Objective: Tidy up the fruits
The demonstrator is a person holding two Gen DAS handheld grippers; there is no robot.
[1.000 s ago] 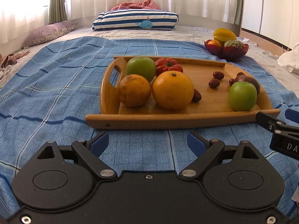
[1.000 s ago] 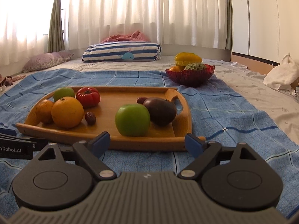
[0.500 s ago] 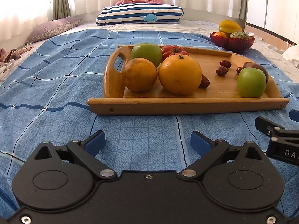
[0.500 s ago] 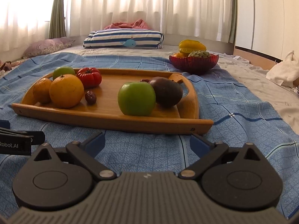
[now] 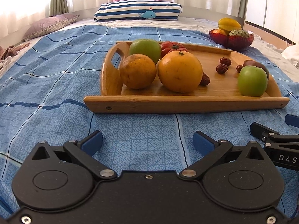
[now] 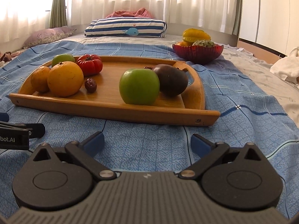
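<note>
Left wrist view: nearest the camera, the left gripper [image 5: 147, 140] hangs over a blue checked bedspread [image 5: 46, 85], its blue-padded jaws spread wide with only cloth between them; they have just been opening. The right gripper [image 6: 147, 140], seen from its own camera, is likewise released and empty over the same cloth, having also widened in the last moment. The two grippers sit side by side, short of the tray.

Just beyond lies a wooden tray [image 5: 186, 104] with cut-out handles. At its left end two oranges [image 5: 179, 71] sit side by side, with a green apple [image 5: 145, 48] and a ribbed red tomato [image 5: 172, 46] behind them. Small red dates [image 5: 222, 68] lie scattered mid-tray. At the right end a second green apple [image 6: 139, 86] stands touching a dark purple fruit [image 6: 172, 79].

Farther back to the right, apart from the tray, a red glass bowl [image 6: 198, 54] holds a yellow starfruit and other fruit. Farthest away, a striped pillow [image 6: 125, 28] with a whale rests before white curtains.
</note>
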